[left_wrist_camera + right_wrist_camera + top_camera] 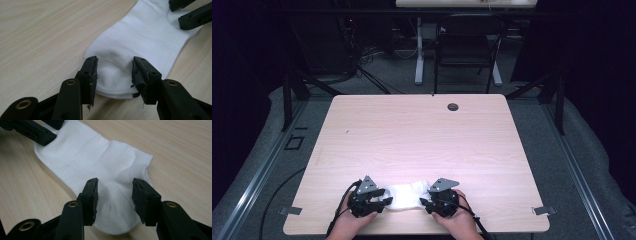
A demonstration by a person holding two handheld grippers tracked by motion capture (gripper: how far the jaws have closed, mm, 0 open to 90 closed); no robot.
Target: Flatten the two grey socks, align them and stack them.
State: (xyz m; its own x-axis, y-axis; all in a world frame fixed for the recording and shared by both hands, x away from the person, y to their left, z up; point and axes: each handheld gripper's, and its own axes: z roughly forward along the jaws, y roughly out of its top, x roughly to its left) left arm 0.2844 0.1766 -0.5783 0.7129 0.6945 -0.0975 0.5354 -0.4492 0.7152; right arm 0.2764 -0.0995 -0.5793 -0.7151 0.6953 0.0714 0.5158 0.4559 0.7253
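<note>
Two hands come in from the bottom edge of the high view, each one holding a black gripper near the front edge of the wooden table [422, 135]. Between them lies a white sock [406, 196], flat on the wood. In the left gripper view the left gripper [115, 72] has its jaws spread apart over one end of the sock — not closed on it. In the right gripper view the right gripper [115, 192] is the same: jaws released and apart, standing over the other end of the sock.
</note>
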